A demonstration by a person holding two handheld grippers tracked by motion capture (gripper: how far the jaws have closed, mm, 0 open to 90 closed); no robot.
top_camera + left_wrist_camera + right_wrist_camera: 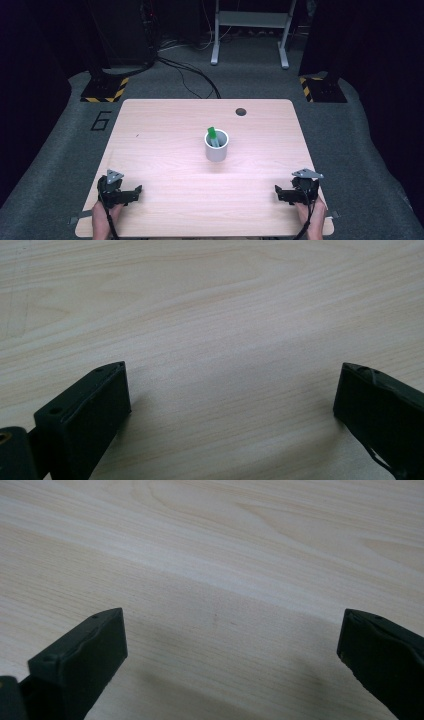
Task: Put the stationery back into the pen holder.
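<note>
Both the left gripper (131,192) and right gripper (283,192) rest on the table (165,150), fingers spread wide, empty.

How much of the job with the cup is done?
Nothing looks done yet. The cup stands mid-table with the green pen inside. The left gripper and right gripper rest open near the table edge, holding nothing. Reaching the cup is all still ahead, probably.

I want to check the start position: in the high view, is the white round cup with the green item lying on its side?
No, the white round cup stands upright on the wooden table, with the green item sticking out of its open top.
</note>
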